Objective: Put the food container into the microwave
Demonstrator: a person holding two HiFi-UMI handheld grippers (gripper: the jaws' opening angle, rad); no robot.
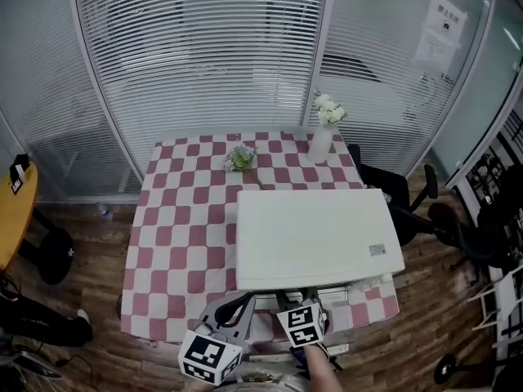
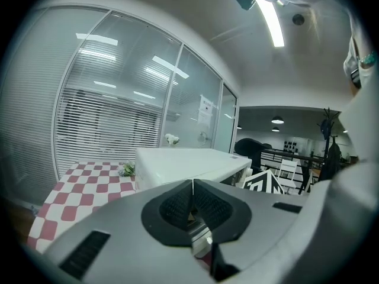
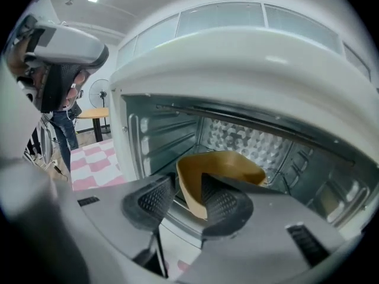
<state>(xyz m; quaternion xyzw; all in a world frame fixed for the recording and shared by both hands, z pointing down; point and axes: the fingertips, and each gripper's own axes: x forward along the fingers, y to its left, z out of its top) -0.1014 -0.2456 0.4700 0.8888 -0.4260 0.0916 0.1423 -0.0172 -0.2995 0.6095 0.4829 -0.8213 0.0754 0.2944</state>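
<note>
While the tan plastic food container (image 3: 228,165) sits inside the open cavity of the white boxy microwave (image 3: 237,58), the right gripper (image 3: 188,187) has its jaws apart, straddling the container's near rim. The left pad stands clear of the wall; the pads are not pressing on it. Left gripper (image 2: 193,185): jaws together, nothing between them, held in front of the table. The microwave stands on a table with a red-and-white checkered cloth (image 1: 180,219), at its near right part. Behind it on the cloth are a white vase of white flowers (image 1: 323,133) and a small green posy (image 1: 240,158). Room: wood-plank floor (image 1: 82,243), glass partition with white blinds (image 1: 204,55), black office chair (image 1: 400,194) to the right, yellow round table (image 1: 16,211) at the left edge.
</note>
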